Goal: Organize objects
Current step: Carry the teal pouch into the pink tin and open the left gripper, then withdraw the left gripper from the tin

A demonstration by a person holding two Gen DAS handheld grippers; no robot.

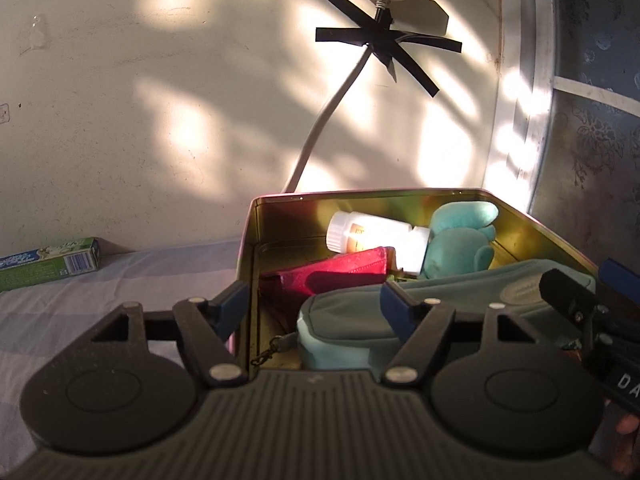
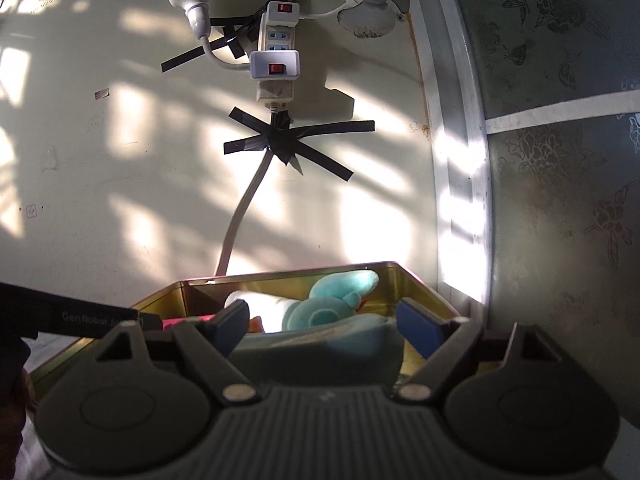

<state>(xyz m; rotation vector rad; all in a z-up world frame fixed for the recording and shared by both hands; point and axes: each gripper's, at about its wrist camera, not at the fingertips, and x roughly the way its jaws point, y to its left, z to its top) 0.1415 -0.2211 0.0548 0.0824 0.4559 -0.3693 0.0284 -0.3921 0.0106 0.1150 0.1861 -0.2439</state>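
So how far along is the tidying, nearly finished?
Mostly, it seems. The tin box already holds a white bottle, a red pouch, a teal plush toy and a teal case. Both the left tongs and the right tongs stand open, holding nothing. The toothpaste box still lies outside.
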